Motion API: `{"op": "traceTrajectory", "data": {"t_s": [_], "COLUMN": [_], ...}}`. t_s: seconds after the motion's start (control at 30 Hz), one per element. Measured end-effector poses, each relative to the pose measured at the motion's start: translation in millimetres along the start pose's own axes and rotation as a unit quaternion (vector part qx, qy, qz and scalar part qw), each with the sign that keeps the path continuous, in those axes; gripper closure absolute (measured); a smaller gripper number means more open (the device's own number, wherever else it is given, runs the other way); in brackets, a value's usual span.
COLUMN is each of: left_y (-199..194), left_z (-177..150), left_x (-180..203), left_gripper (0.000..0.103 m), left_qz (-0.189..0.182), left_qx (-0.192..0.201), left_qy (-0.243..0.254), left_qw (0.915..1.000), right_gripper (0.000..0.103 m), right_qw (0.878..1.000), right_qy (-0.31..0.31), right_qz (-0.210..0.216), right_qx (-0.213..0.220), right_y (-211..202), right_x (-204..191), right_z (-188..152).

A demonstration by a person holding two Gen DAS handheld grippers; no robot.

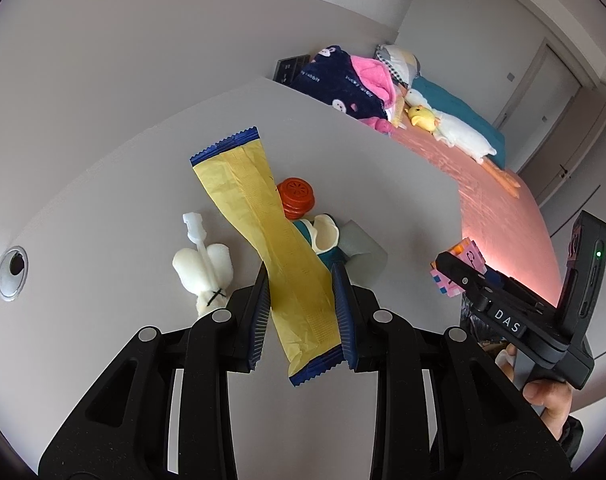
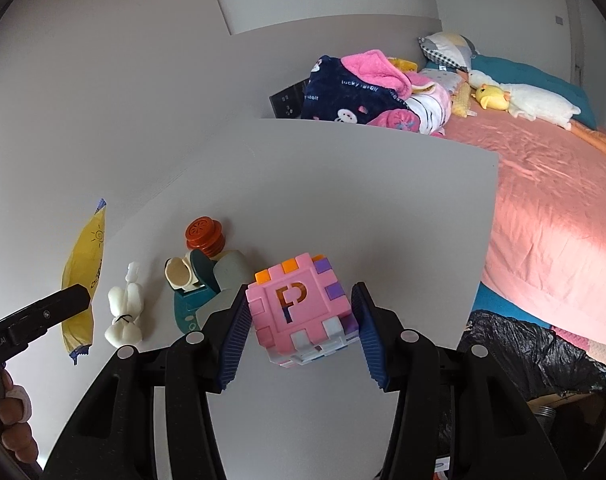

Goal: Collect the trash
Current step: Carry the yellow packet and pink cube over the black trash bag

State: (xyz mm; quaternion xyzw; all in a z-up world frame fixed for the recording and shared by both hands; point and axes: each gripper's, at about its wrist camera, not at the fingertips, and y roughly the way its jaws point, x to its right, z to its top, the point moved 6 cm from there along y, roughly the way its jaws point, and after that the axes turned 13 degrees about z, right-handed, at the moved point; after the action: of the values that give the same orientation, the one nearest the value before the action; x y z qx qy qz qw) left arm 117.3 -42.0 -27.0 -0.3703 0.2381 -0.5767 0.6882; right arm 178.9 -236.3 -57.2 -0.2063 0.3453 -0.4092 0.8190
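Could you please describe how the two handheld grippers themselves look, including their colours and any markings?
Both are black plastic linkages with round silver pivot pins and dark blue ribbed pads on the fingers. Seen from the left wrist camera, the right gripper carries a white "DAS" label and a lit green light on its upright black body. From the right wrist camera, the left gripper shows white lettering ending in "Robot.AI".

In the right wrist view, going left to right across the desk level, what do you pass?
Yellow wrapper → white plush toy → orange cap → pink puzzle cube → black trash bag.
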Motion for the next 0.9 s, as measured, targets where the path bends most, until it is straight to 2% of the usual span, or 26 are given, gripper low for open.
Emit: {"op": "traceTrajectory", "data": {"t_s": [0.5,0.9], "left_y": [-29,-38], "left_z": [-41,-74], "left_x": [41,86], "left_gripper": [0.073,0.073], "left_qz": [-0.013,-0.033], "left_qx": [0.005,-0.001], "left_qy": [0.026,0.057], "left_qw": [0.9996,0.9978], "right_gripper": [0.051,0.051], "right_qw": [1.000,0.999], "right_qy": [-0.003,0.010], "right_qz": [0.009,-0.006], "right_qx": [0.027,0.037], "right_y": [-69,-112], "right_x": [-6,16], "right_z": [-34,-65]}}
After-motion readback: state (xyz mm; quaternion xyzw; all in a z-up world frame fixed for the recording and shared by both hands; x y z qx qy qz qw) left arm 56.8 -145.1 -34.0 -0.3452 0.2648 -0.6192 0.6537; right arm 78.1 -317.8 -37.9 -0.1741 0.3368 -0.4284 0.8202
